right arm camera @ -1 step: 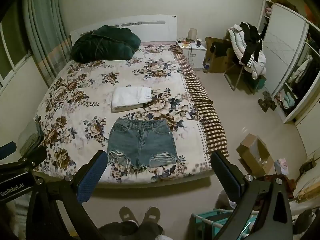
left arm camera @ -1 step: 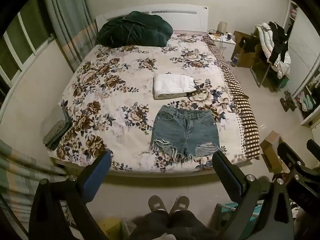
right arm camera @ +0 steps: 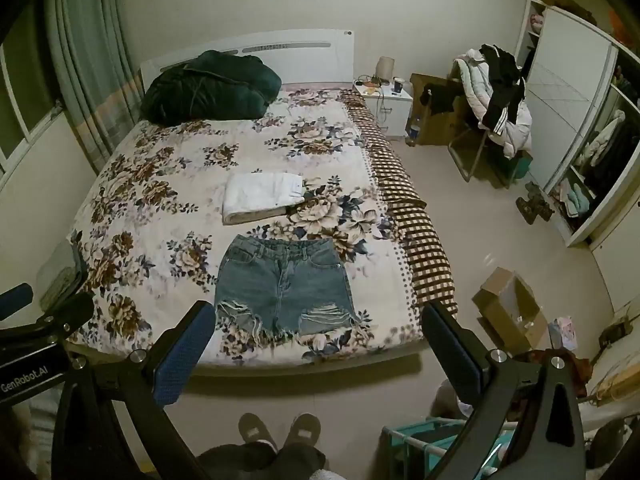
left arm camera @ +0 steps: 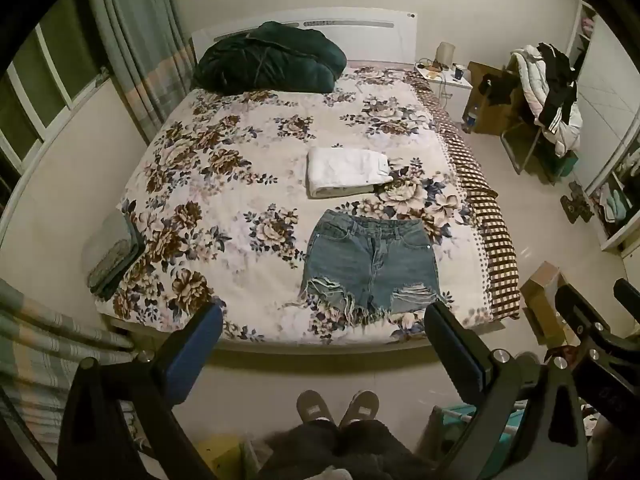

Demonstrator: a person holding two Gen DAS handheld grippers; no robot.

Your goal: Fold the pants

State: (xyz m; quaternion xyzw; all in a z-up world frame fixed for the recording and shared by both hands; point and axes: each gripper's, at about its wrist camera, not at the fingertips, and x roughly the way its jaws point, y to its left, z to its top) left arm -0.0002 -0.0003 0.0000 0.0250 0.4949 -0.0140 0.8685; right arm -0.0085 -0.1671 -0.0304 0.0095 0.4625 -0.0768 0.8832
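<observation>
**Both grippers spread wide, held back from the bed; shorts flat and untouched**

Left gripper (left arm camera: 322,344): fingers spread wide, nothing between them. Blue pad on the left finger (left arm camera: 192,354), dark pad on the right one. It hangs above the floor at the foot of the bed, clear of the bedding.

Right gripper (right arm camera: 314,344): same posture, fingers wide apart and holding nothing, also short of the mattress edge. Part of its frame shows at the right border of the left wrist view; part of the left gripper's frame, with "GenRobot.AI" lettering, shows at the left border of the right wrist view.

Denim shorts (left arm camera: 370,264) (right arm camera: 285,285): lying flat and unfolded on the floral bedspread (left arm camera: 224,200), near the foot edge, toward the bed's right side. Waistband points to the headboard; frayed, ripped hems point to the foot. Neither gripper touches them.

Folded white garment (left arm camera: 348,172) (right arm camera: 262,197): on the bedspread just beyond the waistband, a narrow strip of bedspread between the two.

Dark green duvet (left arm camera: 268,58): bundled at the head of the bed, against the white headboard (left arm camera: 360,32).

Brown checked blanket (right arm camera: 416,232): runs along the bed's right edge.

Other items: white nightstand (right arm camera: 386,104) right of the headboard; chair piled with clothes (right arm camera: 500,100); open cardboard box (right arm camera: 508,308) on the floor; person's two slippered feet (left arm camera: 338,406) at the bottom of frame.
</observation>
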